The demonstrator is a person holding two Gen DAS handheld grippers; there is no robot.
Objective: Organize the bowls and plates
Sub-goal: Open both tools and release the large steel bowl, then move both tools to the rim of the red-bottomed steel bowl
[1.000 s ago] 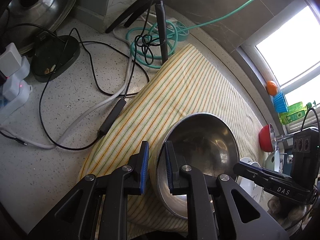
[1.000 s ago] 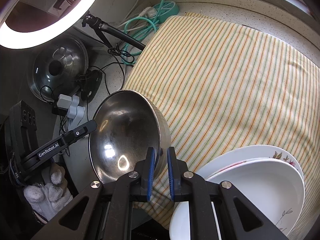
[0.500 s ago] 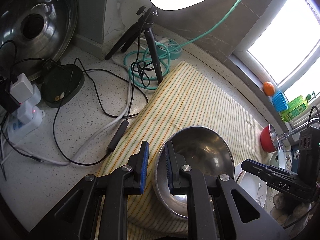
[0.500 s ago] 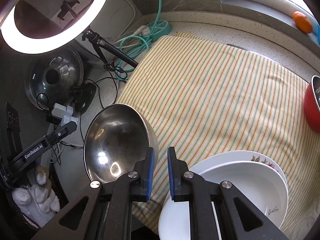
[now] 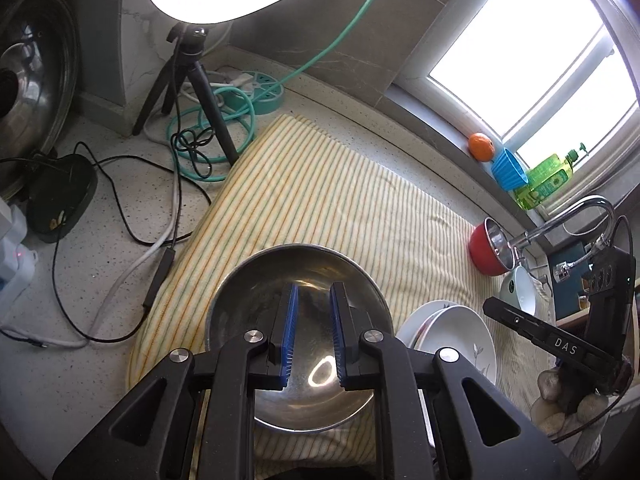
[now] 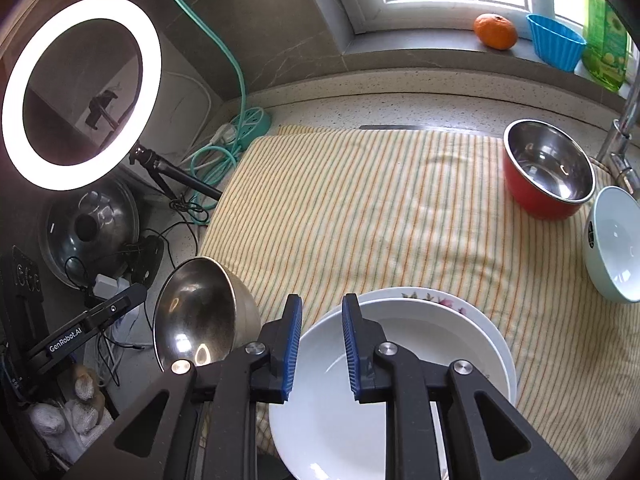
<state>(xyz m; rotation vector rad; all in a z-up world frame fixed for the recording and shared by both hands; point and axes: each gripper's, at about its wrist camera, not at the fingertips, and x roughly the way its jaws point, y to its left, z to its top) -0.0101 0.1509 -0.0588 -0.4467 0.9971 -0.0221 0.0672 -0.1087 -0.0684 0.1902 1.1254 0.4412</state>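
Note:
A large steel bowl (image 5: 248, 304) (image 6: 192, 312) sits on the front left corner of a striped cloth (image 5: 320, 192) (image 6: 360, 208). My left gripper (image 5: 315, 292) (image 6: 132, 296) hovers over the bowl's inside. Only a narrow gap shows between its pads, and nothing is in it. Right of the bowl lie two stacked white plates (image 6: 420, 340) (image 5: 452, 332). My right gripper (image 6: 322, 300) (image 5: 496, 306) hangs above the plates' left edge, its jaws opening and empty. A red bowl (image 6: 548, 164) (image 5: 486, 248) and a pale green bowl (image 6: 616, 240) (image 5: 520, 292) stand at the cloth's right end.
A ring light (image 6: 80, 92) on a tripod (image 5: 192, 92), loose cables (image 5: 120, 208), a power strip (image 6: 248, 124) and a pot lid (image 6: 92, 228) crowd the counter left of the cloth. A faucet (image 5: 576, 216) rises at the right. An orange (image 6: 496, 30), a blue cup (image 6: 556, 46) and a green bottle (image 6: 604, 40) line the windowsill.
My right gripper came off the steel bowl's rim, moved right and up over the plates, and its jaws widened. My left gripper rose from straddling the rim to above the bowl's inside.

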